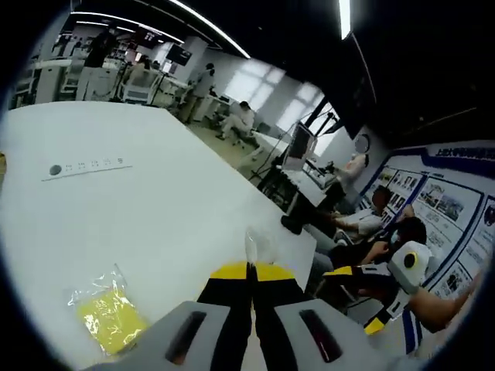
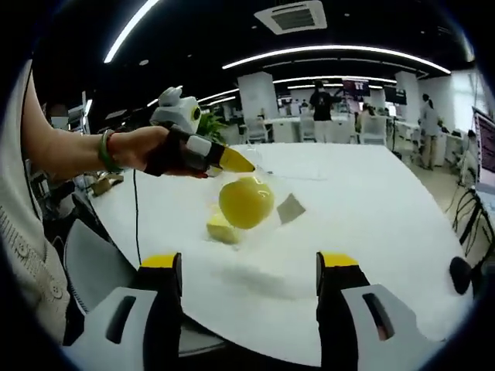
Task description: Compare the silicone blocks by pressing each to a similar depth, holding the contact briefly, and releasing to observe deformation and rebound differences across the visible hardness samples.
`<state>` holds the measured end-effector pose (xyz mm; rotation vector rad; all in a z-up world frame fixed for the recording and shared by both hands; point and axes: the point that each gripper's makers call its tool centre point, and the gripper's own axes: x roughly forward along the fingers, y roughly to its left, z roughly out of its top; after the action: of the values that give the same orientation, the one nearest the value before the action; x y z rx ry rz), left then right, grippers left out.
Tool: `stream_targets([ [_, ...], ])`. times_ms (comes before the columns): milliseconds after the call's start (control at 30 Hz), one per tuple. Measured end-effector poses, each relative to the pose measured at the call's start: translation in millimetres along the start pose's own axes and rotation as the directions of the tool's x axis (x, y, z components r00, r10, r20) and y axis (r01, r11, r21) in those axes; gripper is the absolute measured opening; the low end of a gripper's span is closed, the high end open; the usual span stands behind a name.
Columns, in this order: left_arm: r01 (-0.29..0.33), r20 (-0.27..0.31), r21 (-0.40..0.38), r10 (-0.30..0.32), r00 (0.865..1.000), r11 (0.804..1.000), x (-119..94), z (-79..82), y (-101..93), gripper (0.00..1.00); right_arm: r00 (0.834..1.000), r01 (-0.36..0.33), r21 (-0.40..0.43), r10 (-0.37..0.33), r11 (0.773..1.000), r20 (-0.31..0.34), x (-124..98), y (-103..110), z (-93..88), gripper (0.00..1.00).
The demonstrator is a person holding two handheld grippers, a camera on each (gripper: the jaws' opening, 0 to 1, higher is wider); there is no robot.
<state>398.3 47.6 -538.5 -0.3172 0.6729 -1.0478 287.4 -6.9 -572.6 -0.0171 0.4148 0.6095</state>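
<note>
Silicone samples were what mattered, and one of them, a round yellow block (image 2: pixel 246 202) in a clear bag (image 2: pixel 259 193), hung in the air straight ahead of the right gripper (image 2: pixel 251 270), whose jaws stood spread wide with nothing between them. The left gripper (image 2: pixel 232 161), reaching in from the left of the right gripper view, had its yellow tips pressed together on the top edge of that bag; in its own view the same tips (image 1: pixel 249 272) met on a wisp of clear plastic (image 1: pixel 254 243). So the dangling block lay nearer the left hand, but it sat squarely on the open jaws' line, and I judged the right one best placed to close in and press it. A smaller yellow piece (image 2: pixel 222 229) rested on the white table (image 2: pixel 371 216) just below. Another yellow sample in its bag (image 1: pixel 108 313) lay on that table near the left jaws, with a long label strip (image 1: pixel 87 168) well beyond. Behind was a busy workshop with people seated.
</note>
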Motion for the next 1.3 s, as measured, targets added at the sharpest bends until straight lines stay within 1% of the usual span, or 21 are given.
stream_targets([
  [167, 0.005, 0.035, 0.071, -0.007, 0.999, 0.997, -34, 15.8, -16.3, 0.0, 0.998, -0.06, -0.104, 0.062, 0.993, 0.016, 16, 9, 30.1, 0.7],
  [233, -0.001, 0.042, 0.083, -0.002, 0.999, 0.997, -47, 16.9, -19.1, 0.0, 0.997, -0.075, -0.131, 0.078, 0.989, 0.019, 25, 12, 42.0, 0.72],
  [333, -0.015, 0.043, 0.105, 0.01, 0.999, 0.994, -61, 14.3, -20.5, 0.0, 0.996, -0.082, -0.171, 0.086, 0.982, 0.018, 43, 15, 56.6, 0.79],
  [400, -0.022, 0.04, 0.114, 0.017, 0.999, 0.993, -71, 10.7, -20.0, 0.0, 0.99, -0.132, -0.22, 0.137, 0.967, 0.01, 54, 26, 64.0, 0.74],
  [467, -0.027, 0.037, 0.118, 0.023, 0.999, 0.993, -77, 7.1, -19.3, 0.0, 0.982, -0.182, -0.237, 0.187, 0.954, -0.001, 67, 40, 68.1, 0.72],
  [500, -0.033, 0.037, 0.12, 0.029, 0.999, 0.992, -80, 5.4, -18.5, 0.0, 0.977, -0.207, -0.253, 0.211, 0.945, -0.012, 72, 46, 68.5, 0.71],
  [533, -0.034, 0.034, 0.122, 0.03, 0.999, 0.992, -85, 2.4, -18.3, 0.0, 0.967, -0.249, -0.285, 0.252, 0.926, -0.027, 80, 56, 69.1, 0.72],
  [567, -0.038, 0.032, 0.124, 0.034, 0.999, 0.992, -88, 0.5, -17.8, 0.0, 0.964, -0.263, -0.297, 0.265, 0.918, -0.034, 85, 62, 69.8, 0.73],
  [633, -0.039, 0.027, 0.121, 0.036, 0.999, 0.992, -96, -4.4, -18.1, 0.0, 0.951, -0.306, -0.341, 0.305, 0.889, -0.059, 95, 75, 69.3, 0.73],
  [667, -0.047, 0.029, 0.125, 0.044, 0.999, 0.991, -101, -6.7, -17.9, 0.0, 0.94, -0.337, -0.359, 0.335, 0.87, -0.069, 103, 85, 68.9, 0.72],
  [733, -0.053, 0.029, 0.129, 0.049, 0.998, 0.99, -109, -10.3, -18.4, 0.0, 0.923, -0.383, -0.353, 0.373, 0.854, -0.099, 111, 98, 64.7, 0.68],
  [767, -0.055, 0.028, 0.13, 0.052, 0.998, 0.99, -112, -11.2, -18.2, 0.0, 0.907, -0.418, -0.351, 0.405, 0.838, -0.114, 116, 109, 62.8, 0.67],
  [833, -0.066, 0.032, 0.154, 0.062, 0.998, 0.986, -119, -14.2, -18.5, 0.0, 0.886, -0.462, -0.355, 0.442, 0.812, -0.143, 123, 123, 58.1, 0.65],
  [867, -0.065, 0.029, 0.149, 0.062, 0.998, 0.987, -121, -15.7, -18.9, 0.0, 0.878, -0.476, -0.357, 0.454, 0.804, -0.148, 125, 128, 57.6, 0.64],
  [900, -0.068, 0.027, 0.146, 0.065, 0.998, 0.987, -125, -17.4, -18.4, 0.0, 0.87, -0.49, -0.37, 0.47, 0.789, -0.149, 128, 135, 57.4, 0.63],
  [967, -0.071, 0.024, 0.155, 0.069, 0.997, 0.985, -129, -20.7, -18.3, 0.0, 0.856, -0.515, -0.372, 0.486, 0.772, -0.176, 132, 143, 53.6, 0.59],
  [1033, -0.073, 0.018, 0.158, 0.072, 0.997, 0.985, -133, -23.4, -17.5, 0.0, 0.852, -0.523, -0.384, 0.486, 0.761, -0.196, 136, 146, 50.3, 0.55],
  [1167, -0.068, 0.016, 0.159, 0.066, 0.998, 0.985, -138, -26.7, -19.3, 0.0, 0.841, -0.539, -0.39, 0.501, 0.747, -0.202, 138, 151, 47.0, 0.53],
  [1233, -0.06, 0.014, 0.164, 0.059, 0.998, 0.985, -140, -28.0, -21.3, 0.0, 0.834, -0.55, -0.402, 0.51, 0.732, -0.21, 138, 154, 45.0, 0.45],
  [1267, -0.056, 0.012, 0.171, 0.054, 0.998, 0.984, -140, -28.6, -22.0, 0.0, 0.826, -0.561, -0.405, 0.52, 0.722, -0.218, 137, 156, 43.8, 0.41],
  [1300, -0.05, 0.013, 0.173, 0.049, 0.999, 0.984, -140, -29.0, -22.6, 0.0, 0.819, -0.571, -0.395, 0.528, 0.719, -0.224, 136, 158, 42.5, 0.37],
])
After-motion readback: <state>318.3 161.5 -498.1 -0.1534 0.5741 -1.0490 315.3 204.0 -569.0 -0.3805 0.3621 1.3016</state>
